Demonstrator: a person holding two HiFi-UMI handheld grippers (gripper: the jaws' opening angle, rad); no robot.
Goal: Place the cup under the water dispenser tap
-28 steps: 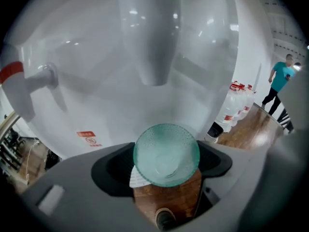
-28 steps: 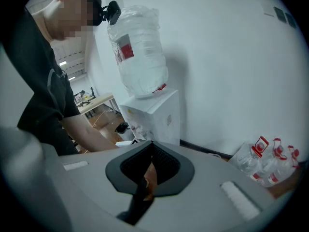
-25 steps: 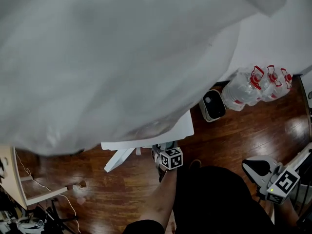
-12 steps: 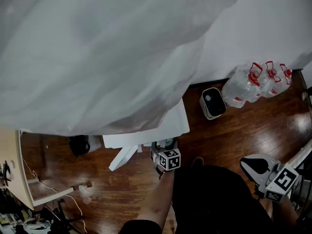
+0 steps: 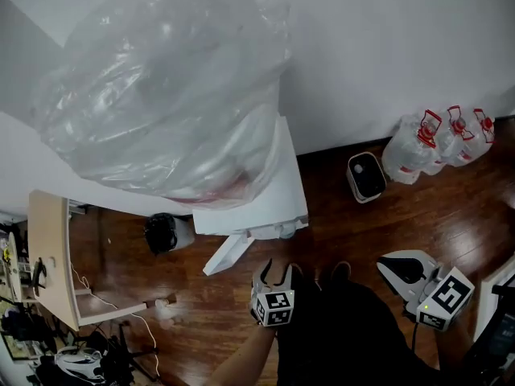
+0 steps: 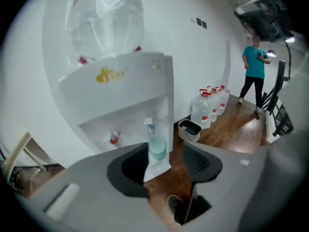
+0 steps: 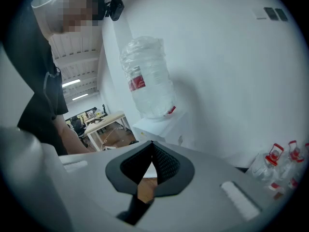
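Note:
A pale green cup [image 6: 157, 149] stands upright in the white water dispenser's [image 6: 145, 88] recess, right below the blue tap [image 6: 150, 127]; a red tap [image 6: 114, 138] is to its left. My left gripper [image 6: 166, 161] hangs well back from the cup, its jaws apart and closing with nothing between them. In the head view the left gripper [image 5: 273, 273] sits just in front of the dispenser [image 5: 282, 183]. My right gripper [image 7: 152, 148] has its jaw tips together and holds nothing; the right gripper [image 5: 400, 268] is low at the right in the head view.
A large plastic-wrapped bottle [image 5: 161, 95] tops the dispenser. Spare water jugs [image 5: 438, 139] and a small white bin [image 5: 366, 175] stand along the wall at right. A black object [image 5: 165, 233] and a wooden desk [image 5: 52, 256] are at left. A person [image 6: 253, 74] stands far off.
My left gripper has drawn back from the dispenser and risen, leaving the cup under the tap. The head view has pulled away, so the bottle looks smaller. The right gripper rose slightly.

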